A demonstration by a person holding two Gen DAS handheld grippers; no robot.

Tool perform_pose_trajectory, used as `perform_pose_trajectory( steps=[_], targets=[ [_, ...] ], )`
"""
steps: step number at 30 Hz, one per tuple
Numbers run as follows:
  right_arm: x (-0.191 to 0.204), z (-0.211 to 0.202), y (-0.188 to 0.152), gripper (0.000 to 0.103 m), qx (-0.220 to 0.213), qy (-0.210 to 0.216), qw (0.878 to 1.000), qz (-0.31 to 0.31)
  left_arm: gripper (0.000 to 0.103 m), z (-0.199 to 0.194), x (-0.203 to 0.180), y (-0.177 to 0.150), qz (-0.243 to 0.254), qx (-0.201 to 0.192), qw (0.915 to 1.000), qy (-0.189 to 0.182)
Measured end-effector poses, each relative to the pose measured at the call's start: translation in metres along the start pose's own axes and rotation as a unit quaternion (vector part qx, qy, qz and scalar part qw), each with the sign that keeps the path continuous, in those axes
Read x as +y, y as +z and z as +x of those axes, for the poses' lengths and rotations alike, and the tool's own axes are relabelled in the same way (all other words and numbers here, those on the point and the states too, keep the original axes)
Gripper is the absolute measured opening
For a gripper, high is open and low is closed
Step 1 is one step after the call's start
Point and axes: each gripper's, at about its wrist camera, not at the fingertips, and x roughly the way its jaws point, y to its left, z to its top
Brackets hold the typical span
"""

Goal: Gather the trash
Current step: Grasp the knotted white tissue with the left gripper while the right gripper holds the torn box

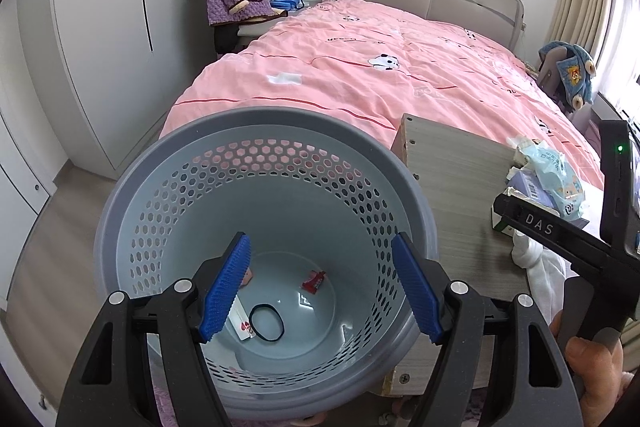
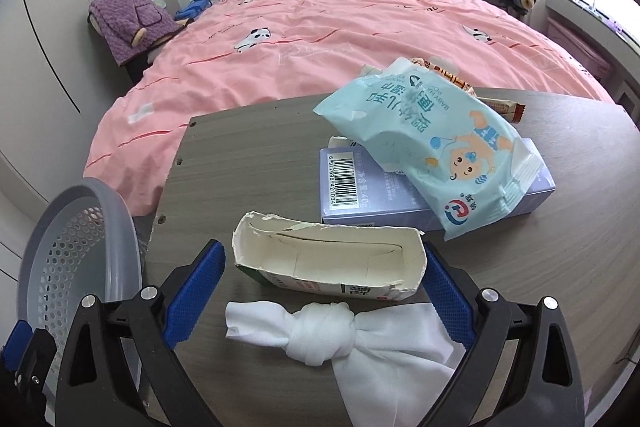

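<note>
Bedroom with a pink-quilted bed (image 2: 320, 23) behind a grey wood-grain tabletop (image 2: 248, 163). Right gripper (image 2: 320, 291), jaws wide, straddles a torn white carton (image 2: 320, 259) without pressing it; beside it lie a knotted white cloth (image 2: 328, 339), a purple box (image 2: 400, 195) and a blue wet-wipe pack (image 2: 432, 147). Left gripper (image 1: 320, 291), open and empty, hovers over the grey perforated wastebasket (image 1: 264, 167), which holds a red wrapper (image 1: 314, 279) and a black hair tie (image 1: 266, 323).

A grey wood-grain bench (image 2: 248, 163) at the foot of a pink bed carries a torn open carton (image 2: 328, 263), a knotted white cloth (image 2: 328, 339), a lavender box (image 2: 400, 195) and, resting on that box, a pale blue wipes packet (image 2: 432, 147).
</note>
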Motion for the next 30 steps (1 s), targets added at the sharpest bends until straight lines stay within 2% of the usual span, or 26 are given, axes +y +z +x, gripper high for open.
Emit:
perform_pose_trajectory(
  steps=[5,13,19,24,30],
  targets=[
    [0.001,0.0,0.001,0.084,0.001,0.012,1.0,-0.01,0.07,-0.001,-0.001,-0.001,-0.001,-0.001,1.0,0.002],
    [0.011,-0.016,-0.001,0.084,-0.015,0.047,0.998,-0.032,0.07,-0.008,-0.002,-0.002,-0.002,-0.004,0.9999,0.01],
    [0.012,-0.052,-0.004,0.084,-0.044,0.071,0.995,-0.06,0.07,-0.019,-0.006,-0.004,0.002,-0.008,0.9999,0.013],
    [-0.012,-0.08,-0.007,0.084,-0.059,0.071,0.994,-0.058,0.07,-0.026,-0.027,-0.007,0.019,-0.007,0.9998,-0.002],
    [-0.072,-0.105,-0.01,0.084,-0.073,0.039,0.996,-0.034,0.07,-0.026,-0.065,-0.011,0.042,0.005,0.9985,-0.035]
  ],
)
